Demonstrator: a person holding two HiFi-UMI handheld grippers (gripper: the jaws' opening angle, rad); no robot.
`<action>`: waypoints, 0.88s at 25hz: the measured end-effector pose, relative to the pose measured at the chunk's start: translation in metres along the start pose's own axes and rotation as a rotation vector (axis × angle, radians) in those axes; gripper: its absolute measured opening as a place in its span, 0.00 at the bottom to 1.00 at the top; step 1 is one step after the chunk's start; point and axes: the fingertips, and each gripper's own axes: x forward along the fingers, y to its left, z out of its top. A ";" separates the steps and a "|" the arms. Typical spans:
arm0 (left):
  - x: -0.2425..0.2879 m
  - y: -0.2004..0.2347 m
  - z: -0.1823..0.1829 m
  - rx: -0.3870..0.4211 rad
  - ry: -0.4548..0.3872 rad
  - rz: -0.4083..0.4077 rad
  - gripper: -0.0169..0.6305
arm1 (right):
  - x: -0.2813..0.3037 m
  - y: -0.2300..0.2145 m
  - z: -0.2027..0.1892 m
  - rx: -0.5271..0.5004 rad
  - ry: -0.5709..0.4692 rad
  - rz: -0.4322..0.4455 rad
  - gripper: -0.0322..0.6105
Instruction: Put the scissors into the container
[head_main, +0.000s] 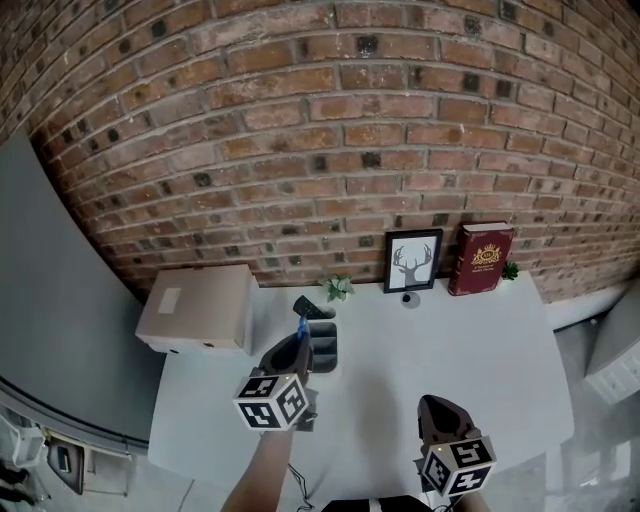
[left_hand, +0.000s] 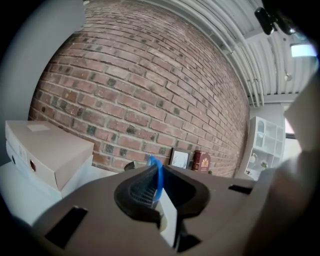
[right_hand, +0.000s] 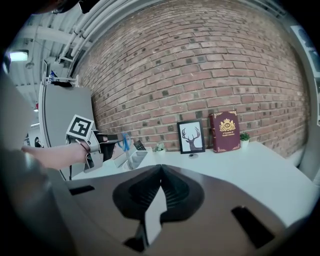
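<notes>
Scissors (head_main: 301, 326) with a blue handle hung in my left hand-held gripper (head_main: 293, 352), at the grey container (head_main: 326, 354) on the white surface (head_main: 470, 340).

I judged the drop-in was the step in hand. To do it well I needed to keep the blades pointing down, centre the tips over the container's opening, and lower them past the rim before easing the grip, so nothing knocked the container over. No view showed me whether the tips were already inside. The left gripper view showed its jaws clamped on the blue handle loop. My right hand-held gripper (head_main: 441, 414) hovered over the near edge of the surface, well apart from the container. Its jaws were pressed together with nothing between them.
</notes>
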 end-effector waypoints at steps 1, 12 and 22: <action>0.002 0.000 -0.004 -0.004 0.008 -0.002 0.07 | -0.001 -0.001 0.000 0.001 0.001 -0.007 0.05; 0.006 0.003 -0.044 -0.017 0.086 0.011 0.07 | 0.004 0.000 -0.002 0.011 0.008 -0.004 0.05; 0.005 0.002 -0.065 -0.023 0.125 0.021 0.07 | 0.007 0.000 -0.004 0.023 0.007 0.015 0.05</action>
